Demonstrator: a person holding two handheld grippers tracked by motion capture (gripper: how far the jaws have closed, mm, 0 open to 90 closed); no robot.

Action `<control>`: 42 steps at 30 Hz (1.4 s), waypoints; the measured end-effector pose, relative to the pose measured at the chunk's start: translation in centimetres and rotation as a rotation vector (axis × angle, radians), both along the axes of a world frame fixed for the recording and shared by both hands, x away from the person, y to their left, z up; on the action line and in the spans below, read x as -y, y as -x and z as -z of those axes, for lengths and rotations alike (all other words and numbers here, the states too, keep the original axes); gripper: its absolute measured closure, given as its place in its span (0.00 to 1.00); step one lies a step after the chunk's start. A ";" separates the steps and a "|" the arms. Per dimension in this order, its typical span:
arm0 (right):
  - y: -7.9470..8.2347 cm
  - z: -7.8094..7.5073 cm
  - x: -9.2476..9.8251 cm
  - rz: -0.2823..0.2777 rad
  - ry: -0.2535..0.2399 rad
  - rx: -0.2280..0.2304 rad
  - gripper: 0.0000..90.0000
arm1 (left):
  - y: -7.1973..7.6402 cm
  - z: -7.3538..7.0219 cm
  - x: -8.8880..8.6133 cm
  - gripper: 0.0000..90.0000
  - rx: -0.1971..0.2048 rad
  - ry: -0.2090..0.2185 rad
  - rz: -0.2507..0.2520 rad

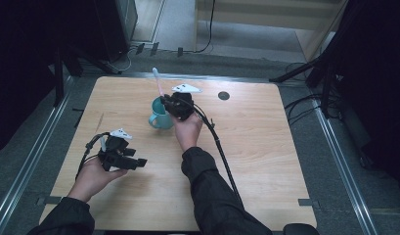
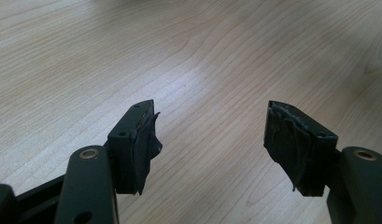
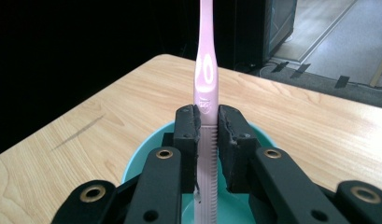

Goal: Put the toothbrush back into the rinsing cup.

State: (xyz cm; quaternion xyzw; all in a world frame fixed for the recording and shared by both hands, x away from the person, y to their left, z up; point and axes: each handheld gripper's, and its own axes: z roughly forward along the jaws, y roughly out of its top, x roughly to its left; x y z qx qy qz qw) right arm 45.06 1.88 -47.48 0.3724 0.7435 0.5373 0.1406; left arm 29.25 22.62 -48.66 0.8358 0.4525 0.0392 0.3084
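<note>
Pink and slender, the toothbrush (image 3: 206, 70) stands nearly upright between the jaws of the right gripper (image 3: 207, 135), which are closed on its ribbed handle just above the teal mug (image 3: 146, 149). In the right gripper view the two black pads press the handle from either side, and the lower end of the handle runs down into the mug's opening. The head end passes out of that view at the top.

From the high view, the right gripper (image 1: 164, 100) sits over the mug (image 1: 158, 119) near the middle of the desk (image 1: 266, 161), a little toward its far edge, with the toothbrush (image 1: 157, 81) slanting up and away from it. The person's right hand (image 1: 188, 129) holds the gripper from behind, and its cable trails back across the wood toward the near edge. The mug's handle faces left.

The left gripper (image 1: 139, 162) rests low in the person's left hand (image 1: 92, 178) near the front left part of the desk, well apart from the mug. In the left gripper view its jaws stand wide with nothing between them, just bare pale wood grain beneath; the black pads (image 2: 144, 149) look worn and ragged at the edges.

A small dark round grommet (image 1: 224, 95) is set in the desk's far side, to the right of the mug.
</note>
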 end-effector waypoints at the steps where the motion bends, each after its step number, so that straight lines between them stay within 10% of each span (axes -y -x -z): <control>1: 0.1 0.1 0.0 0.001 0.004 -0.005 0.87 | 0.0 0.0 0.0 0.38 0.000 -0.001 0.000; 25: 0.8 -0.2 0.3 -0.027 0.040 -0.035 0.87 | -0.3 0.1 -0.1 0.38 -0.008 -0.007 0.003; 42: 2.4 -2.2 2.4 -0.175 0.101 -0.134 0.72 | -0.5 0.6 -0.2 0.38 -0.024 -0.012 -0.021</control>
